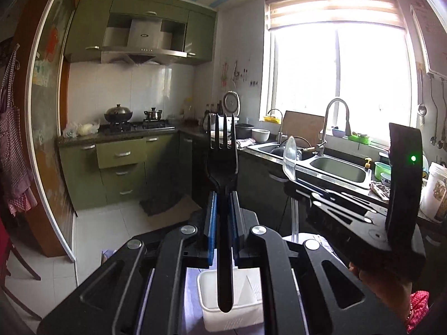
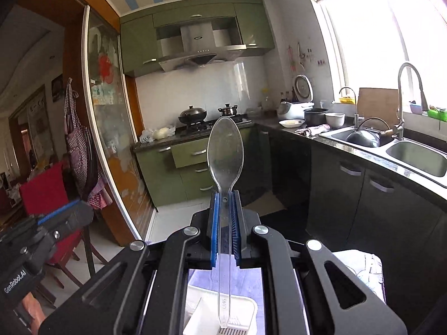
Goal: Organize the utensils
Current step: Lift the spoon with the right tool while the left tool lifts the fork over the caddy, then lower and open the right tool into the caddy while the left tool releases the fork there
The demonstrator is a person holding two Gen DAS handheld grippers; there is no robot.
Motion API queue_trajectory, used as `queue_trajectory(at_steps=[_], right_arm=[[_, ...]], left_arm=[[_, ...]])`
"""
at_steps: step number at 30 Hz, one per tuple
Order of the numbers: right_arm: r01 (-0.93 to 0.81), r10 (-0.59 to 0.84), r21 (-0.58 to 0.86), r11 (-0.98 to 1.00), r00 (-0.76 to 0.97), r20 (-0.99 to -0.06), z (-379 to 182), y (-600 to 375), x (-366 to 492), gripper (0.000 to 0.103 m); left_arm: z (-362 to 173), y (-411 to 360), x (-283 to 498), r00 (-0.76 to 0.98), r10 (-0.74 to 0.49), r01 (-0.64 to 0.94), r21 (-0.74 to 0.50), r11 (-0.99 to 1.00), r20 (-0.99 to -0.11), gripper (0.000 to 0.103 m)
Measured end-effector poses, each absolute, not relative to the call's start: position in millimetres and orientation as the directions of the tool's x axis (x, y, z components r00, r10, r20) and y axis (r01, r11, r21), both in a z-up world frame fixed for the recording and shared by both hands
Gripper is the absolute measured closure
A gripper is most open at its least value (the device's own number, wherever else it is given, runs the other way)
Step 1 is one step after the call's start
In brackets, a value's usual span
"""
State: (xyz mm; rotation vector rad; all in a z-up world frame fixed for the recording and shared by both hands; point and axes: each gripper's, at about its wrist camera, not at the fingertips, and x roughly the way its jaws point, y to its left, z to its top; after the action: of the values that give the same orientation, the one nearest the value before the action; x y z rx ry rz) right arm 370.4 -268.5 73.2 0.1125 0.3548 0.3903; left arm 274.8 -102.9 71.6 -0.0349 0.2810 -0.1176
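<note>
My left gripper (image 1: 223,195) is shut on a black plastic fork (image 1: 222,150), tines up, handle hanging down over a white utensil basket (image 1: 212,311) below. My right gripper (image 2: 225,195) is shut on a clear plastic spoon (image 2: 225,150), bowl up, its handle tip reaching down into the white basket (image 2: 195,321). In the left wrist view the right gripper (image 1: 290,188) with the clear spoon (image 1: 289,157) shows at the right. In the right wrist view the left gripper's body (image 2: 42,237) shows at the lower left.
The basket stands on a surface with a purple cloth (image 2: 245,282). Beyond are green cabinets (image 1: 123,167), a stove with pots (image 1: 131,120), a double sink with faucet (image 1: 335,164) on the right counter, and a red chair (image 2: 47,195) at the left.
</note>
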Motion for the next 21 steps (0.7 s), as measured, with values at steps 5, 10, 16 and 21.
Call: queue_trajectory(at_steps=[5, 10, 16, 21], right_arm=[[-0.369, 0.408, 0.176, 0.913, 0.853, -0.325, 41, -266, 375, 0.094], [-0.386, 0.432, 0.198, 0.901, 0.841, -0.325, 20, -272, 366, 0.094], [-0.394, 0.429, 0.171, 0.903, 0.842, -0.326, 4, -277, 343, 0.094], [-0.399, 0.424, 0.144, 0.906, 0.839, -0.342, 1, -276, 326, 0.094]], left_arm=[[48, -108, 297, 0.959, -0.108, 0.097, -0.054, 0.994, -0.262, 0.094], [27, -102, 308, 0.945, -0.102, 0.085, -0.068, 0.994, -0.311, 0.094], [5, -103, 301, 0.943, -0.092, 0.087, -0.031, 0.996, -0.319, 0.094], [3, -105, 295, 0.942, -0.112, 0.106, -0.038, 0.994, -0.315, 0.094]])
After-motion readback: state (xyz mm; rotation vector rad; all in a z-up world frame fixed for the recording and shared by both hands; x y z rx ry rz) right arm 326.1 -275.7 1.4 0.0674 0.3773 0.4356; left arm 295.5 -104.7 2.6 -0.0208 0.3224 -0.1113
